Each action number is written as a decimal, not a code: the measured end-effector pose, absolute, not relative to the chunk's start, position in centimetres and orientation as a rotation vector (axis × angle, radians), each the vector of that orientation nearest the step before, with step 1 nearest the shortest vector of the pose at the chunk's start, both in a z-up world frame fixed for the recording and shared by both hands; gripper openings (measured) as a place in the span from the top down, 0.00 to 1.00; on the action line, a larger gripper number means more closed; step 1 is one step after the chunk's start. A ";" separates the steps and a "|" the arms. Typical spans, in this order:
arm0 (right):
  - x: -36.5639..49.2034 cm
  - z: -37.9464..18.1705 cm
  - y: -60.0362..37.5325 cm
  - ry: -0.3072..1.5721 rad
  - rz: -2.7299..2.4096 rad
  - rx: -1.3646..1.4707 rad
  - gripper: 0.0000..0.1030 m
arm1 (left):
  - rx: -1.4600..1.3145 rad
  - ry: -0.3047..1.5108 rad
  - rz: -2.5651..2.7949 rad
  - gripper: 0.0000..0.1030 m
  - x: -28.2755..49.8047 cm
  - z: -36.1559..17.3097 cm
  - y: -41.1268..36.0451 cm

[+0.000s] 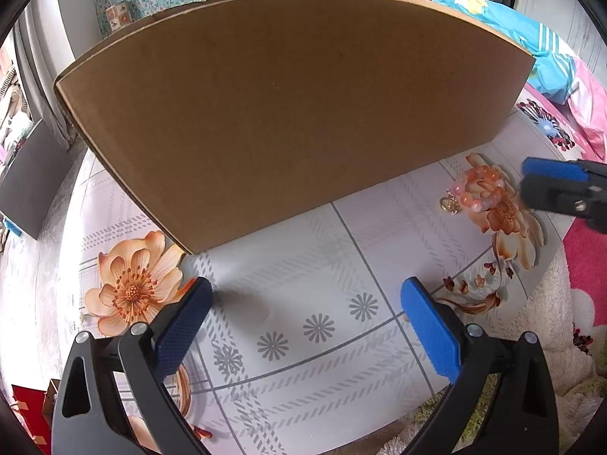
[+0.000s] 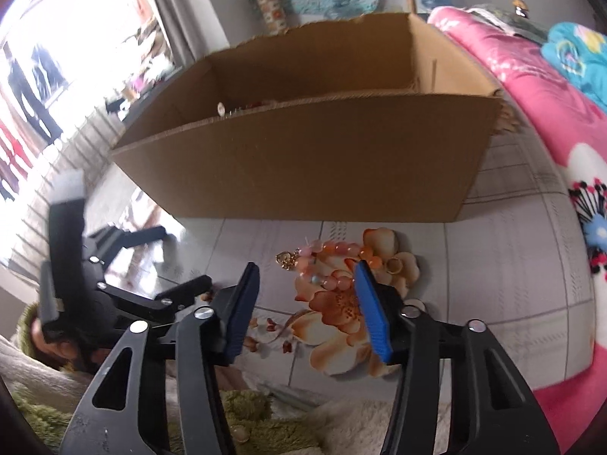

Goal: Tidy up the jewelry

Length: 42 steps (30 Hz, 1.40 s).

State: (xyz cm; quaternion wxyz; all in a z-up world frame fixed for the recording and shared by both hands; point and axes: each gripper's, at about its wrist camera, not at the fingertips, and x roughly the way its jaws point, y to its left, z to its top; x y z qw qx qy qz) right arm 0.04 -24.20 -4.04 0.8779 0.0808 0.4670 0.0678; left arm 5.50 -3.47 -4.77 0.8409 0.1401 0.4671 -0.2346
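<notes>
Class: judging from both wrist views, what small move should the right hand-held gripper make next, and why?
Probably ease forward and down over the bead bracelet: the right hand-held gripper is open, empty, just short of it, and the box behind stands open.

You have bright, even daylight in both views. In the right wrist view the window [image 2: 41, 76] at upper left is blown out to white, with detail lost around it. Shadows are soft: a faint grey patch lies on the tabletop [image 1: 341, 250] between the left claw [image 1: 307, 326] pads. Fisheye distortion bows the cardboard box [image 1: 288, 113] edges, and black vignette fills the corners. The right claw [image 1: 561, 189] shows motion blur at the frame's right edge.
</notes>
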 end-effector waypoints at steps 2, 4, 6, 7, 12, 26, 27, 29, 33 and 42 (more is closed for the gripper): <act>0.6 -4.6 -23.8 0.989 0.147 0.139 0.62 | 0.296 0.986 -0.496 0.05 5.6 -4.8 -3.5; 1.0 -4.9 -23.5 0.997 0.153 0.113 0.68 | 0.295 0.984 -0.496 0.05 5.6 -4.7 -3.5; 1.2 -5.2 -23.2 1.005 0.158 0.088 0.70 | 0.295 0.982 -0.497 0.05 5.6 -4.7 -3.5; 1.5 -5.4 -22.9 1.009 0.160 0.069 0.73 | 0.295 0.981 -0.497 0.05 5.5 -4.7 -3.5; 2.4 -6.3 -21.6 1.028 0.175 -0.002 0.80 | 0.297 0.982 -0.498 0.05 5.6 -4.6 -3.6; 1.7 -4.2 -24.7 0.940 0.164 0.190 0.93 | 0.305 0.990 -0.508 0.05 4.6 -4.5 -3.0; 1.5 -3.8 -25.7 0.920 0.166 0.249 0.93 | 0.305 0.989 -0.508 0.05 4.5 -4.5 -2.9; 1.0 -3.2 -28.2 0.871 0.176 0.393 0.93 | 0.305 0.989 -0.508 0.05 4.1 -4.6 -2.6; 0.0 -2.0 -31.5 0.793 0.148 0.500 0.93 | 0.305 0.992 -0.508 0.05 4.3 -4.6 -2.6; -0.6 -2.5 -30.7 0.881 -0.113 0.075 0.93 | 0.306 0.995 -0.508 0.05 4.9 -4.7 -2.9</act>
